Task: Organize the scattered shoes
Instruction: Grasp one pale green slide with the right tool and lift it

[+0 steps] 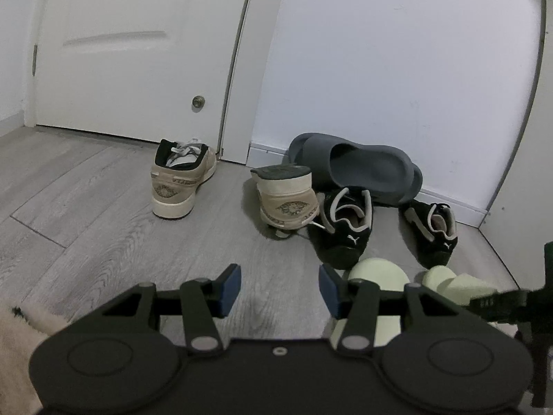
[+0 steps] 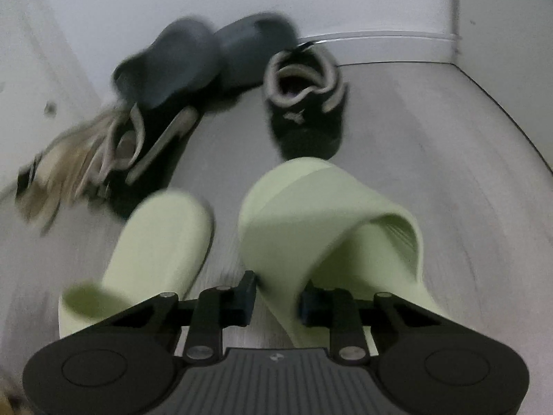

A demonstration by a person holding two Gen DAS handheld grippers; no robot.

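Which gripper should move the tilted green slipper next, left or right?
Right, probably. The right gripper already has its fingers on either side of the tilted green slipper. The left gripper is open over bare floor, with both green slippers off to its right.

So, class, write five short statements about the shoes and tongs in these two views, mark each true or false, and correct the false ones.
1. The left tongs are open and hold nothing. True.
2. The right tongs grip a black sneaker. False: their pads sit either side of a pale green slide.
3. One tan sneaker stands upright near the door. True.
4. The second tan sneaker is upright too. False: it lies overturned, sole up.
5. The dark grey slides lie beside the wall. True.
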